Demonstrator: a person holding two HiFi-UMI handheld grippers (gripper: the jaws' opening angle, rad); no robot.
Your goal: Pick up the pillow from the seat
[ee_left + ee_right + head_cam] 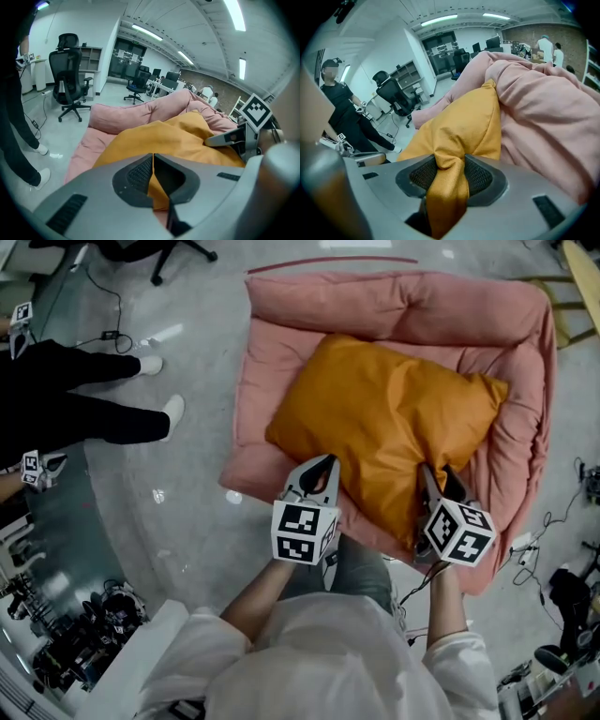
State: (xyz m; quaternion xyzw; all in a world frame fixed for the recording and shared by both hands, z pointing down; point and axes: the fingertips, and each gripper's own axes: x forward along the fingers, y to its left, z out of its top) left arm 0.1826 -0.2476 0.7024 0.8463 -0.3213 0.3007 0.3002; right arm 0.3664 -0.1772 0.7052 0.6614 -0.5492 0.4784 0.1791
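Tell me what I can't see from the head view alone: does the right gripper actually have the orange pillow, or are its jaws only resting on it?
Observer: The right gripper view shows the right gripper closed on a bunched fold of the pillow, with the fabric squeezed between both pads.
Operator: Did it catch the pink seat too?
Observer: No, only orange fabric sits between the jaws. The seat bulges just to their right, outside them.
Operator: And the left one?
Observer: The left gripper has its jaws almost together, with what looks like a thin fold of the orange fabric between them.
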